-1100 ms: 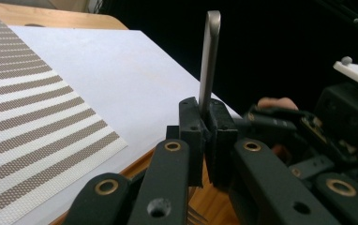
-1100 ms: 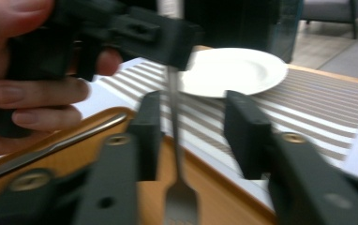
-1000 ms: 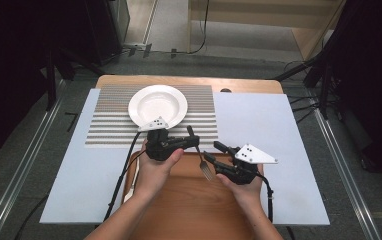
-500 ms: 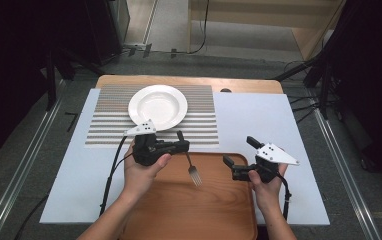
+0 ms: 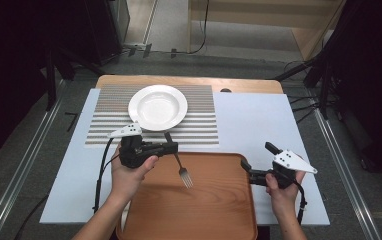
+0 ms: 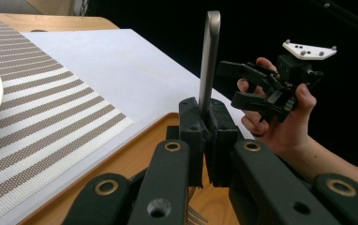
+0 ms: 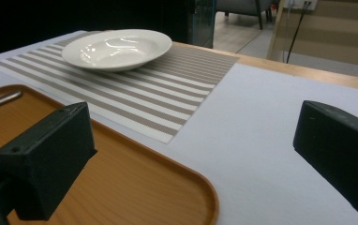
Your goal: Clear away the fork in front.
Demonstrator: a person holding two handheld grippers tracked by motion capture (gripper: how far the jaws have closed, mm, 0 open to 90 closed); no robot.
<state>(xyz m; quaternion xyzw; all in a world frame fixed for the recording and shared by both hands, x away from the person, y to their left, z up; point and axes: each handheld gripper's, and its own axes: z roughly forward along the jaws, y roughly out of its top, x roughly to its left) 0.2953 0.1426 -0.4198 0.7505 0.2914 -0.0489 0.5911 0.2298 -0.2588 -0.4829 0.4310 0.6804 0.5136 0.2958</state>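
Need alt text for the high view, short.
The left gripper holds a fork by its handle, tines over a wooden tray, just below a white plate on a striped placemat. The right gripper, jaws open and empty, sits at the tray's right edge over a white board.

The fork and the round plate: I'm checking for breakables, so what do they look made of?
The slim silver fork looks like brushed metal, with a dull grey sheen. The round white plate looks like glazed ceramic, with glossy highlights, though hard plastic is possible.
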